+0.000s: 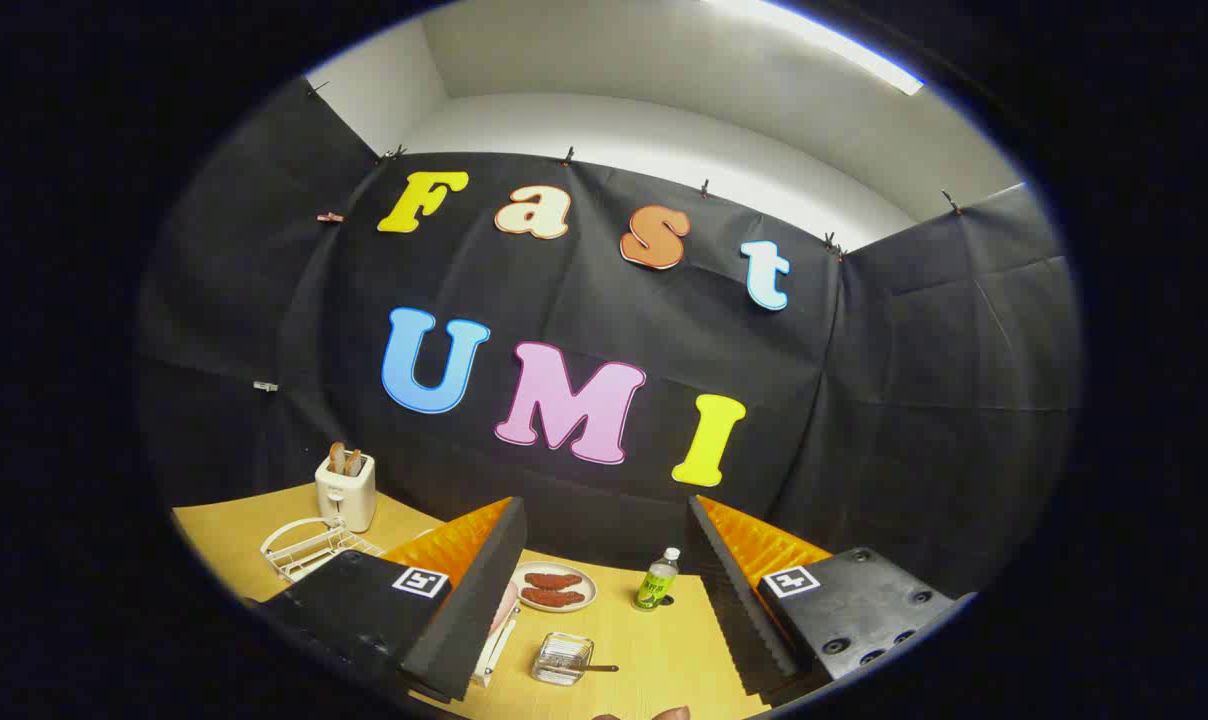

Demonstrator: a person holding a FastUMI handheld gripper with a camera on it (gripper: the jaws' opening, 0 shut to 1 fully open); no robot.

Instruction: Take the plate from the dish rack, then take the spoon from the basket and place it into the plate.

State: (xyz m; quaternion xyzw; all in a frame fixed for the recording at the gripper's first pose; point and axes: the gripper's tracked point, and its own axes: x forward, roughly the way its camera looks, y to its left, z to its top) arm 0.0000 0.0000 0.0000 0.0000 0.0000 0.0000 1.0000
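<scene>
Hand-held gripper point(604, 590) gapes wide, empty; its finger partly hides, perhaps, the spoon point(499, 635).

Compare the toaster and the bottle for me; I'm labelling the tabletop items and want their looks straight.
The toaster is a pale, boxy block with slices sticking out of its top; the bottle is slim, with a white cap and green label. The toaster stands beside the white wire rack, beyond one finger of the open claw; the bottle stands between the fingers, near the plate. Both stand upright on the table.
</scene>
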